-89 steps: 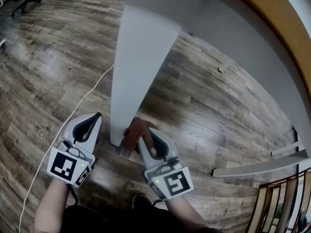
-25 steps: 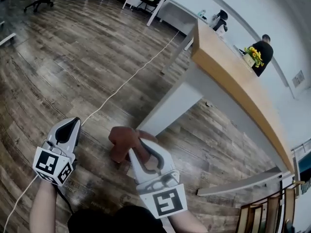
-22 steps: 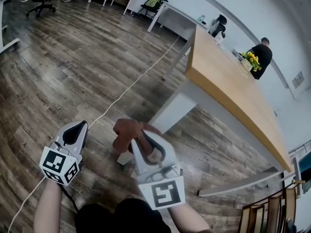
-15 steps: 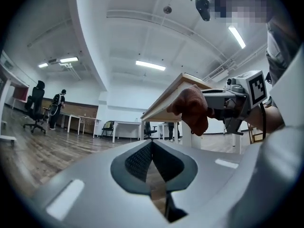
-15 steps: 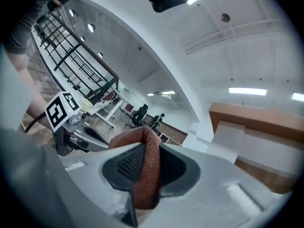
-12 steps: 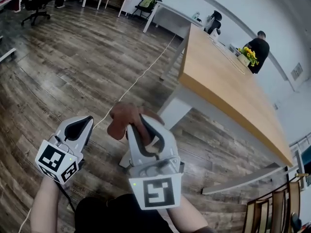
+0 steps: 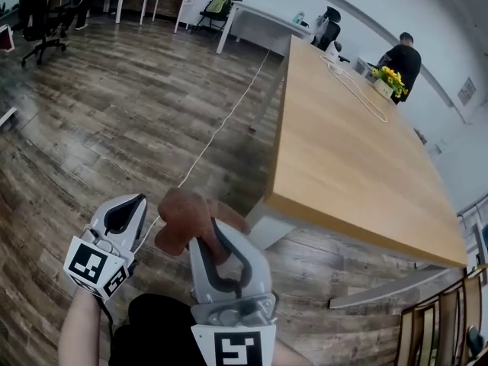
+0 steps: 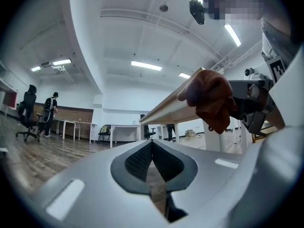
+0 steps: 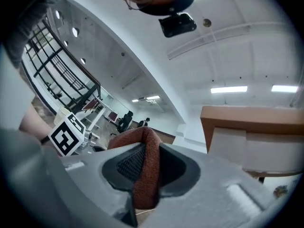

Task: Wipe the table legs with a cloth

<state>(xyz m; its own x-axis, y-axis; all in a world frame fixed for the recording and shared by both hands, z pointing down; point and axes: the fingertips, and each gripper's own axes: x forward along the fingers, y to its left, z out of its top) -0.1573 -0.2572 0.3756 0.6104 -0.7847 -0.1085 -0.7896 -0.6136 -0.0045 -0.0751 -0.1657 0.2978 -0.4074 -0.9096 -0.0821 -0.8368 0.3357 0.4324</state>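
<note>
Brown cloth (image 7: 183, 218): bunched, clamped in the jaws of the right gripper (image 7: 206, 233), raised just off the near corner of the wooden table (image 7: 343, 151). White leg (image 7: 264, 229) below it, seemingly not touched. Beside it, left gripper (image 7: 134, 201): jaws together, empty.

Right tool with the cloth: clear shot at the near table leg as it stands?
Probably yes. The right tool, shut on the cloth, is beside the table leg with only floor between them; the tabletop overhangs the leg, so come in low.
</note>
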